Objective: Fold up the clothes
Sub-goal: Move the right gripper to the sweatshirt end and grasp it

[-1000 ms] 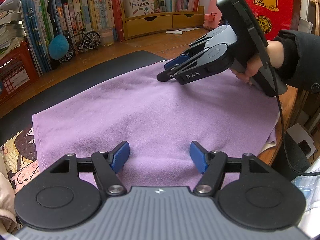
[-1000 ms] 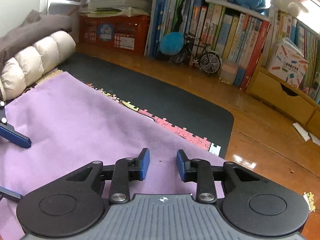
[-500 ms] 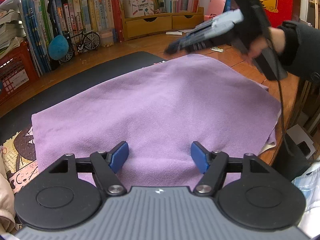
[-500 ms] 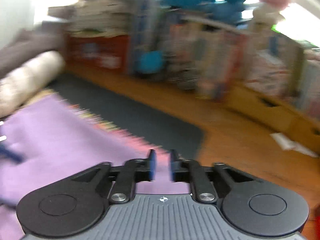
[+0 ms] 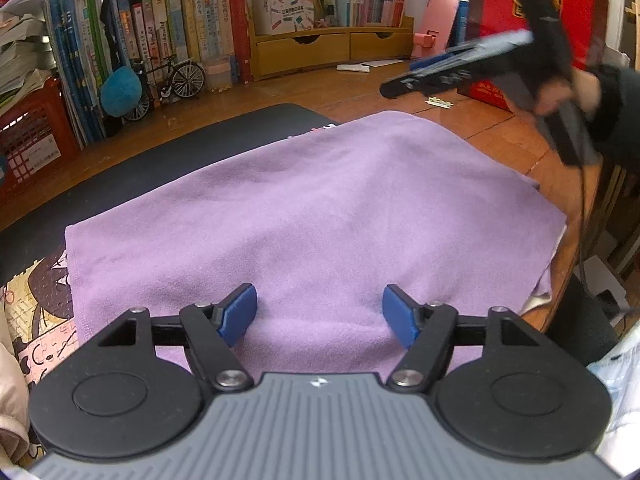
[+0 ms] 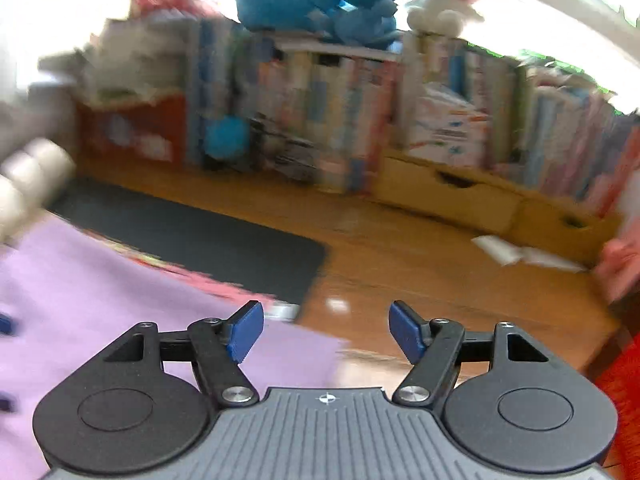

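Observation:
A purple cloth (image 5: 320,216) lies folded flat over the wooden table and a dark mat. My left gripper (image 5: 319,314) stands open just above the cloth's near edge, nothing between its blue pads. My right gripper (image 6: 326,330) is lifted off the cloth beyond its far right corner, and its jaws are opening with nothing between them. In the left wrist view the right gripper (image 5: 404,82) shows blurred in the air, held by a hand (image 5: 568,92) in a dark sleeve. The purple cloth (image 6: 100,304) fills the lower left of the blurred right wrist view.
A dark mat (image 5: 120,168) and a puzzle mat (image 5: 36,308) lie under the cloth. Books (image 5: 168,36), a toy bicycle (image 5: 172,82), a red crate (image 5: 28,136) and wooden drawers (image 5: 320,50) line the back. The table edge (image 5: 560,288) drops off at right.
The right gripper let go of the cloth's far edge, rose and swung away to the right, and its jaws spread wide. The cloth settled flat. The left gripper stayed put.

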Demonstrator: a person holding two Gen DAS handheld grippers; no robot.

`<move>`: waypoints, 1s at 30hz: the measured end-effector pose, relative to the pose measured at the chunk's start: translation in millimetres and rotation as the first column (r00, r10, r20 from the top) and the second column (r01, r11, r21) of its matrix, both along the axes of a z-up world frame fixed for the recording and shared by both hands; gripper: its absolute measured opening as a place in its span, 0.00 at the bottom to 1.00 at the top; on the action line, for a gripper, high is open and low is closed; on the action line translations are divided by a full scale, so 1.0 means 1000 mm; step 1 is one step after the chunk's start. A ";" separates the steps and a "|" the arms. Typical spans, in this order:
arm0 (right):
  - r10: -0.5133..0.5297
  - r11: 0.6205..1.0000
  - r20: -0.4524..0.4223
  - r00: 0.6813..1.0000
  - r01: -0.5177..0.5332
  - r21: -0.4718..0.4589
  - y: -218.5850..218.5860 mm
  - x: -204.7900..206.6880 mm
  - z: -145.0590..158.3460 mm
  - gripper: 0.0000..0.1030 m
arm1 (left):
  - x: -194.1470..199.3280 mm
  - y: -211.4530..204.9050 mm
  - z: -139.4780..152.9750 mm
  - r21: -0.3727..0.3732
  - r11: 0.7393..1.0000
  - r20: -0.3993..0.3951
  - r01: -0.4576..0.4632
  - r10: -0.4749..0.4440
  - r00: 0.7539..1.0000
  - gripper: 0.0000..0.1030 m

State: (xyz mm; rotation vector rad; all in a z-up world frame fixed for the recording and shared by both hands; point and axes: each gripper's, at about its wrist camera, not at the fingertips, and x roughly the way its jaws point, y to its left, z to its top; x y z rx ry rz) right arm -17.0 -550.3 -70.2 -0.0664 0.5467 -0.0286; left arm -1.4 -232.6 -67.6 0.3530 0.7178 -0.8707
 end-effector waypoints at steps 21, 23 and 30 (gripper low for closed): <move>0.130 0.992 0.019 0.991 -0.130 0.001 0.050 0.006 -0.029 0.86 | 0.050 -0.003 0.005 0.025 0.984 0.038 -0.177 0.176 0.984 0.77; 0.088 0.996 0.011 0.996 -0.088 0.002 0.037 0.006 -0.030 0.86 | 0.054 0.006 0.008 0.047 0.977 0.080 -0.209 0.205 0.975 0.77; 0.044 0.980 0.008 0.999 -0.045 0.192 -0.019 0.010 -0.027 0.91 | 0.097 0.035 0.024 0.014 0.960 0.141 -0.278 0.273 0.952 0.77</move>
